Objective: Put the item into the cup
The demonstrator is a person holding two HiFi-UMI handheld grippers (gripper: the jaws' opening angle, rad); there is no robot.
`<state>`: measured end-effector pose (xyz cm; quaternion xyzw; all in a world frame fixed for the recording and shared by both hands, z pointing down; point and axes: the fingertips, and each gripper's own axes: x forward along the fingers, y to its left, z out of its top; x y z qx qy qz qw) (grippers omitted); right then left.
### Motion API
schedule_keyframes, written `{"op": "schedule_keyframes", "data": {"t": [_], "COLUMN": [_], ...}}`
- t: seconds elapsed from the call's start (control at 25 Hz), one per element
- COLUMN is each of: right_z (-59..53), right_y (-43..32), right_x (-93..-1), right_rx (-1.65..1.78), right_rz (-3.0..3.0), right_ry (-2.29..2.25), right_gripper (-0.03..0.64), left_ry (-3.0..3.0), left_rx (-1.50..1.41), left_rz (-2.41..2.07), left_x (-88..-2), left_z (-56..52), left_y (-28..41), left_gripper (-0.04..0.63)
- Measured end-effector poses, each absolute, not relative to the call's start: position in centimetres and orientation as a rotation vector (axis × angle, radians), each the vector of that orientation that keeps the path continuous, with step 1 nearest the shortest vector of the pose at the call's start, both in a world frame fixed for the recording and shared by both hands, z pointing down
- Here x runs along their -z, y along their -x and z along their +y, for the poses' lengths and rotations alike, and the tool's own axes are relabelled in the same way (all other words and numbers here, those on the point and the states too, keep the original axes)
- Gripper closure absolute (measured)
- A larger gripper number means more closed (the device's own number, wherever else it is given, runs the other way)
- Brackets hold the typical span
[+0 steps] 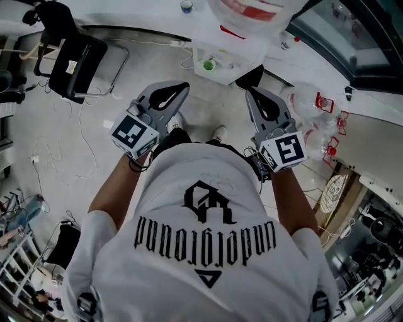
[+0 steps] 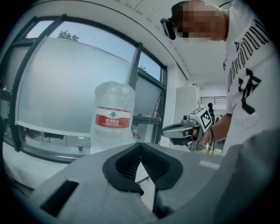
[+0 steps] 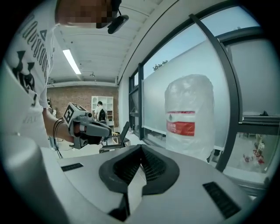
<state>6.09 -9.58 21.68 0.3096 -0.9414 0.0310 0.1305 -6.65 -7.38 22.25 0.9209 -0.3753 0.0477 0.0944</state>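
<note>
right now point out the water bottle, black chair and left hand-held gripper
water bottle (image 2: 113,119): left gripper view, red label
black chair (image 1: 77,61): head view, cushion
left hand-held gripper (image 2: 141,145): left gripper view, where the jaw tips meet

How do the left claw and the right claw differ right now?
The left claw slants inward toward the right, while the right claw slants inward toward the left. The left marker cube sits a little higher in the head view than the right marker cube. Both claws are shut and empty.

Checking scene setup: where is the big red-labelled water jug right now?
In the head view the water jug stands top centre on the white table, straight ahead of the left gripper and right gripper.
</note>
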Motion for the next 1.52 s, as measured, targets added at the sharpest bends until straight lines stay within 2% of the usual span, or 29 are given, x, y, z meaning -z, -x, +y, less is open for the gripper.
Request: {"op": "schedule_keyframes", "data": {"t": [0.52,0.88,1.52], "right_z": [-8.6,-6.2,4.7], "right_y": [-10.7,-11.0,-5.0], "right_x": [-18.1,-18.2,-17.4], "right_rx": [-0.099,-0.108,-0.094], "right_rz": [-2.853,-2.893,-2.85], "right_ry": [-0.769,-0.589,-0.807], "right_gripper": [0.603,0.603,0.603], "left_ry": [-2.664,-2.556,-2.7], "left_rx": [-0.097,-0.104,-0.11], "left_rz": [-1.306,-1.45,-1.287], "left_x": [-18.3,-18.2,-16.8], "left_z": [-3.9,1.2,10.3], "left_y": [3.8,3.2,10.0], "left_gripper": [0.581,0.581,0.581]}}
